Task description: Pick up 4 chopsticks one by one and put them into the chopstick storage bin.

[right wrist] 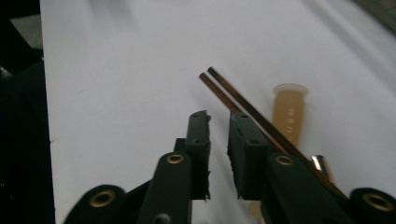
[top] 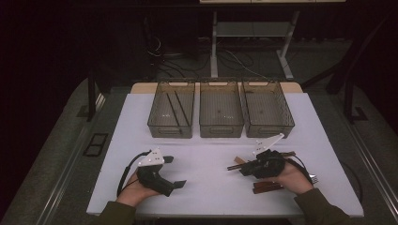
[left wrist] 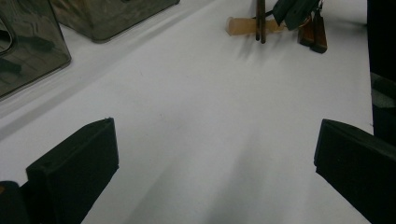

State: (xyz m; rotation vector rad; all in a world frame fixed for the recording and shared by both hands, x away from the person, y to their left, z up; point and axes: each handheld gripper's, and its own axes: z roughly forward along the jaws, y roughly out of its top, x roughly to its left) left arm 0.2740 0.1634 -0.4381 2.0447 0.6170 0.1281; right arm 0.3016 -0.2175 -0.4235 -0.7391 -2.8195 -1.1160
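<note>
The pair of chopsticks (right wrist: 233,100) lies on the white table (top: 206,187) just outside one jaw of the right gripper (right wrist: 218,122), whose jaws are nearly pressed together on nothing, so I judge the pickup has missed. The left gripper (left wrist: 215,154) rests spread wide, empty. Three bins (top: 220,115) stand behind, one already holding two chopsticks; a pale handle (right wrist: 288,114) and brown utensils still wait.

Pretty dark room around my white table (top: 211,187). Grey floor (top: 51,159) on both sides, a metal desk frame (top: 251,42) behind, cables (top: 173,61) tangled underneath.
</note>
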